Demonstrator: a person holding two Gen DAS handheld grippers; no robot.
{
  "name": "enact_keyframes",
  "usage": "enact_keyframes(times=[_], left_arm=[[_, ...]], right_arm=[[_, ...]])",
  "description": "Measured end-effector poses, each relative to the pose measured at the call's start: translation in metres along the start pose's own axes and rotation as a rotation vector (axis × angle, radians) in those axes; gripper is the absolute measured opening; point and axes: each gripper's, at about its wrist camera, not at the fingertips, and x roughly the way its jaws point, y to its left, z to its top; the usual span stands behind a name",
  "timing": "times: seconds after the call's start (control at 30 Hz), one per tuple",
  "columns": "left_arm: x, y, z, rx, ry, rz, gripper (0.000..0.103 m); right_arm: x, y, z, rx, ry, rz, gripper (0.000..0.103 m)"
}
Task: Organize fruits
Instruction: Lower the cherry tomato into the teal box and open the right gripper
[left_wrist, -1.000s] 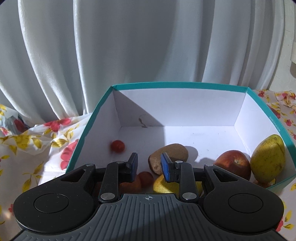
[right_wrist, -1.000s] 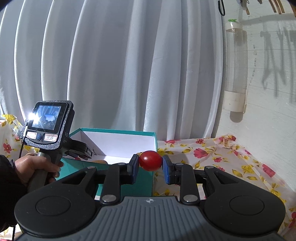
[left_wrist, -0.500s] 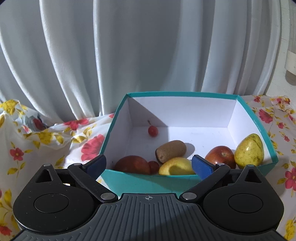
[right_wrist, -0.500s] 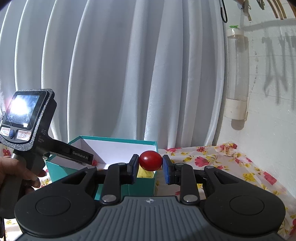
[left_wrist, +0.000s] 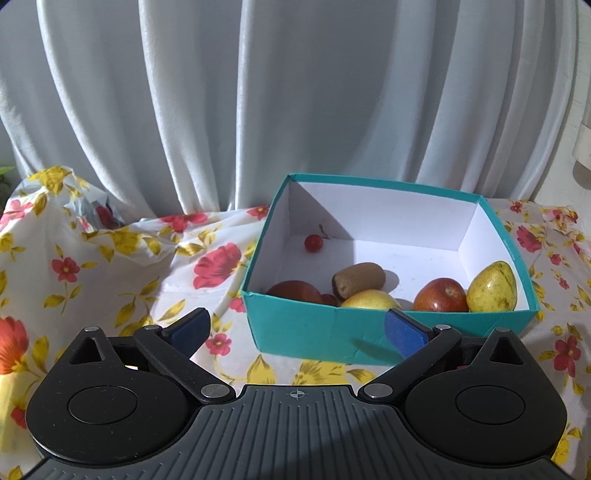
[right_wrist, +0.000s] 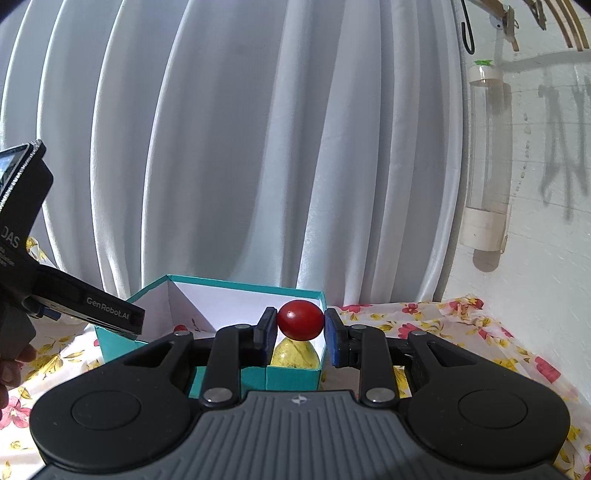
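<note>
— Meanwhile, what is seen to have changed around the teal cardboard box with white inner walls (left_wrist: 325, 332)?

— The left gripper (left_wrist: 295, 328) has been drawn back and up from inside the box; its jaws have just been opened wide, and nothing is held between them. A fruit is judged to have been released there. A yellow-green pear (left_wrist: 491, 288), two red apples, a brown kiwi (left_wrist: 358, 275) and a small cherry (left_wrist: 313, 243) are seen inside.

— And the right gripper (right_wrist: 300, 326)?

— It is clamped on a small red oval tomato-like fruit (right_wrist: 300, 319), held level before the box's near corner, as it was a second ago.

— Is room left?

— The white floor toward the back wall is left bare. The near rim must be cleared first; the floral tablecloth (left_wrist: 110, 266) beside it is unobstructed.
</note>
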Motion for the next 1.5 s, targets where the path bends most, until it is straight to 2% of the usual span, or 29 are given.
enact_keyframes(times=[0.37, 0.83, 1.5], left_arm=[[-0.011, 0.025, -0.009, -0.073, 0.033, 0.021, 0.103], [-0.011, 0.025, -0.016, -0.051, 0.058, 0.061, 0.103], [-0.003, 0.018, -0.015, -0.035, 0.092, 0.063, 0.103]], right_arm=[[0.038, 0.005, -0.005, -0.029, 0.029, -0.002, 0.027], [0.105, 0.032, -0.027, -0.094, 0.14, 0.075, 0.027], [0.125, 0.037, -0.03, -0.109, 0.173, 0.116, 0.027]])
